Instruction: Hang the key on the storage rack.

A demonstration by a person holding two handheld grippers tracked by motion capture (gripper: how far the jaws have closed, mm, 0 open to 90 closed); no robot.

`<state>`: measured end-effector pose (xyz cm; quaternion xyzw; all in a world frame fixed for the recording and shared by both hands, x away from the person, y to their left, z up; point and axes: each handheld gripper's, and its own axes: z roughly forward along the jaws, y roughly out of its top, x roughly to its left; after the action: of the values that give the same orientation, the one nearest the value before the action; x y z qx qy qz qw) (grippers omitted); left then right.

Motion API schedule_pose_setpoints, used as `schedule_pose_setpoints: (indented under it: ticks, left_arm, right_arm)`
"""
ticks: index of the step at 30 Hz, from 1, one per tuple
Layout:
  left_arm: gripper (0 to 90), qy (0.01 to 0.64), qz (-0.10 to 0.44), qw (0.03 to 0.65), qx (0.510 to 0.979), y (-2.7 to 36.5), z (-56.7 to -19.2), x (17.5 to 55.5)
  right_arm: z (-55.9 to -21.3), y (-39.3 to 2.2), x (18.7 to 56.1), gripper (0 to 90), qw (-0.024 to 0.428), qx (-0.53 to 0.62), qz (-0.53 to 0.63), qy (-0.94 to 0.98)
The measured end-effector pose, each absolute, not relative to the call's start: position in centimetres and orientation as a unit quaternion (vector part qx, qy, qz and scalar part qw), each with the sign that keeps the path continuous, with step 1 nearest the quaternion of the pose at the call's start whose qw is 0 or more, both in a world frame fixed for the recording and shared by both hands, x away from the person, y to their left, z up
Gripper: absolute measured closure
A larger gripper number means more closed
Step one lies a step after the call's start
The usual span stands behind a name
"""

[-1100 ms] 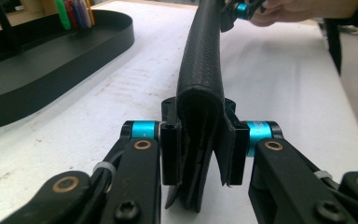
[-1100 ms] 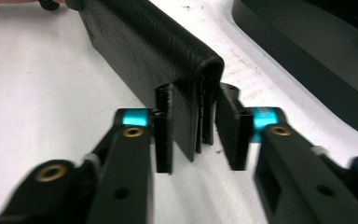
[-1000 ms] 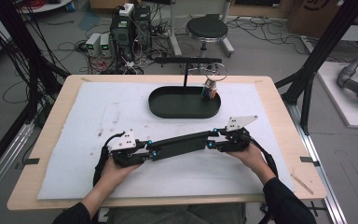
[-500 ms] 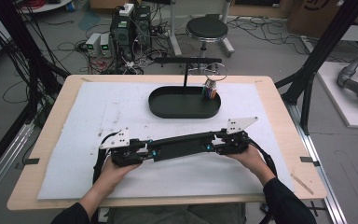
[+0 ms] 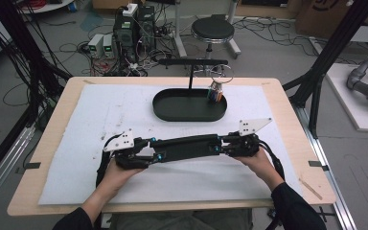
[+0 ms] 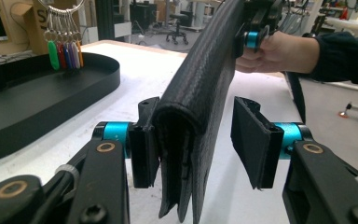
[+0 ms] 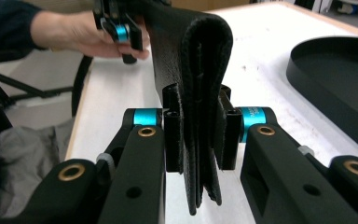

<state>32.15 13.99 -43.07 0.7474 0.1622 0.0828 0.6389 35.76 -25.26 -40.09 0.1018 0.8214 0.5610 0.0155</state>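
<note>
A long black folded leather pouch [image 5: 187, 146] is held level just above the white mat, between my two grippers. My left gripper [image 5: 155, 153] is at its left end. In the left gripper view the pouch [image 6: 200, 93] leans against one pad while the other pad [image 6: 251, 140] stands clear of it; these jaws have just been opening. My right gripper [image 5: 218, 143] is at the right end. In the right gripper view both pads of that gripper [image 7: 200, 135] press on the pouch [image 7: 196, 60]; these jaws have just been closing.
A black oval tray [image 5: 163, 112] sits beyond the pouch at the mat's middle back. From a black stand over it hangs a ring of coloured key tags [image 5: 215, 93]. The white mat [image 5: 100, 110] covers most of the wooden table [image 5: 297, 120].
The left gripper's jaws have spread apart and let go of the pouch's left end. The right gripper's jaws have drawn in on the right end. Both hands stayed about where they were.
</note>
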Motion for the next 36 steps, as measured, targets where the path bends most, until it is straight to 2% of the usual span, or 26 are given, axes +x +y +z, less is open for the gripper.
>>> schedule_pose_setpoints:
  ticks: [2,6,8,10,12,18,20,22,24,28,32,36]
  left_arm:
    - [48.4,0.166,0.08,0.633,0.752,13.8,-43.1,32.3]
    - [49.1,0.153,0.082,0.633,0.755,13.4,-43.1,32.3]
    - [52.7,0.143,0.086,0.633,0.756,13.4,-43.0,32.2]
    - [63.9,0.13,0.09,0.633,0.758,13.5,-42.9,32.1]
    - [69.6,0.124,0.078,0.64,0.754,13.5,-42.8,32.1]
    - [73.3,0.12,0.062,0.642,0.755,13.3,-41.8,32.6]
    - [73.5,0.117,0.064,0.637,0.759,13.1,-41.2,32.9]
    - [73.6,0.121,0.067,0.635,0.76,13.0,-40.7,33.3]
    - [73.7,0.125,0.069,0.638,0.757,13.0,-40.2,34.0]
    - [73.8,0.134,0.085,0.637,0.754,13.1,-39.3,35.1]
    - [73.8,0.142,0.099,0.63,0.757,13.1,-38.5,36.2]
    - [73.7,0.159,0.113,0.619,0.761,12.9,-37.9,37.4]
  right_arm:
    - [-40.0,-25.4,35.7,78.0,0.012,0.101,0.568,0.816]
    - [-39.9,-25.3,35.7,78.0,0.007,0.095,0.575,0.813]
    - [-39.9,-25.2,35.7,78.0,0.004,0.089,0.574,0.814]
    - [-39.9,-25.2,35.6,77.8,0.002,0.09,0.573,0.815]
    - [-39.8,-25.3,35.6,77.6,0.005,0.092,0.575,0.813]
    - [-39.6,-25.6,35.5,73.6,0.014,0.105,0.583,0.805]
    - [-39.4,-25.8,35.4,69.3,0.03,0.108,0.585,0.803]
    - [-39.1,-26.3,35.4,58.3,0.043,0.124,0.589,0.797]
    - [-38.9,-27.1,35.5,56.7,0.054,0.138,0.598,0.787]
    - [-38.2,-28.9,35.8,43.8,0.095,0.181,0.609,0.767]
    - [-37.7,-30.6,35.9,39.3,0.145,0.224,0.601,0.754]
    - [-37.5,-31.7,36.0,39.0,0.189,0.266,0.578,0.748]
